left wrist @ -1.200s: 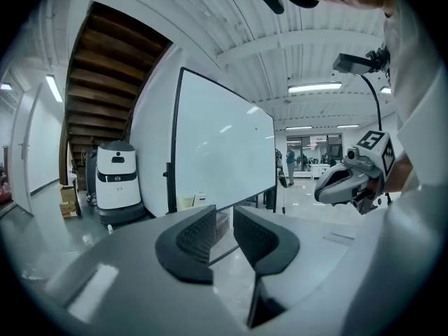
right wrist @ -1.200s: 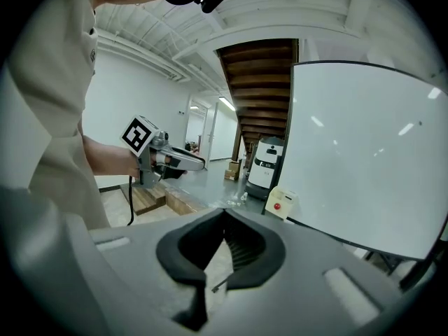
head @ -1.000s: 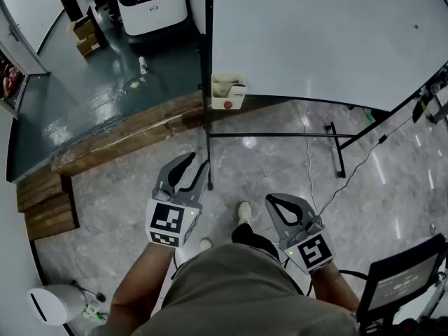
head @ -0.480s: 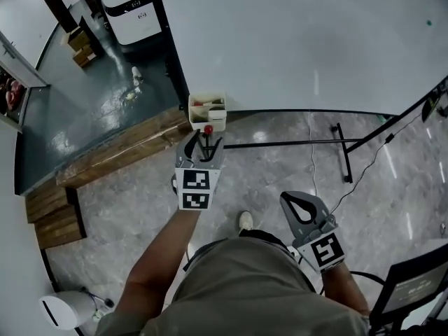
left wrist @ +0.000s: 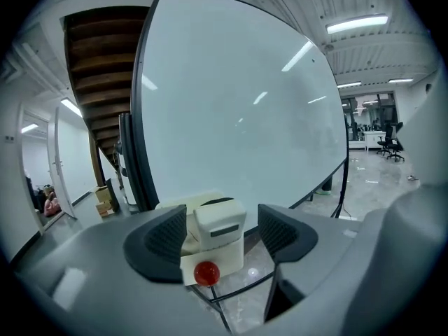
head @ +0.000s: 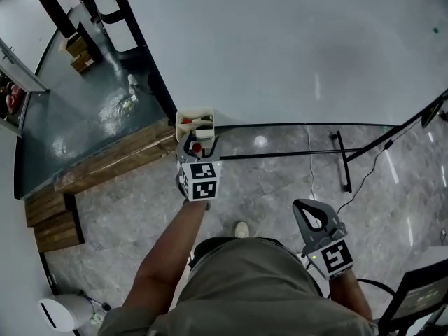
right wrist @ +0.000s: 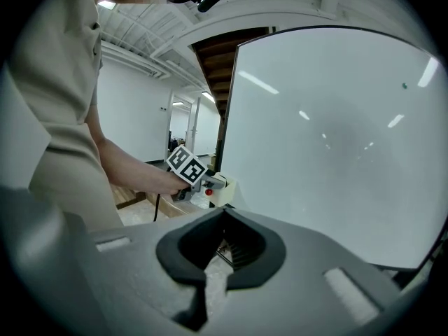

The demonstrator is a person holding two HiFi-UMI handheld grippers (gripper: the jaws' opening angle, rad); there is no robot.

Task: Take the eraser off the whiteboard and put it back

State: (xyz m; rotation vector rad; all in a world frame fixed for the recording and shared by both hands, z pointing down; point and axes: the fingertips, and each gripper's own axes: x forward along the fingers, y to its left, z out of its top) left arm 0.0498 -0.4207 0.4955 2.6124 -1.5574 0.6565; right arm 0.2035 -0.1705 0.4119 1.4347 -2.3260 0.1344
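The white eraser (left wrist: 220, 219) stands upright in a cream holder (left wrist: 210, 256) with a red knob (left wrist: 205, 273), fixed at the lower left corner of the whiteboard (left wrist: 238, 110). In the head view that holder (head: 196, 113) sits just beyond my left gripper (head: 199, 144). The left gripper (left wrist: 222, 231) has its jaws opening. They stand on either side of the eraser, with a gap at each pad. My right gripper (head: 318, 219) hangs low at the right, shut and empty. Its own view shows the right gripper (right wrist: 224, 219) with tips together and the left gripper (right wrist: 208, 180) at the holder.
The whiteboard's black stand legs (head: 343, 161) and a thin cable (head: 308, 163) lie on the grey marble floor. A wooden step (head: 105, 163) borders a dark floor at left. A white device (head: 59, 312) sits at bottom left. The person's shoe (head: 241, 228) is below the left gripper.
The left gripper reached forward from near the body up to the holder and its jaws spread apart. The right gripper drifted right, still shut. The view closed in on the board.
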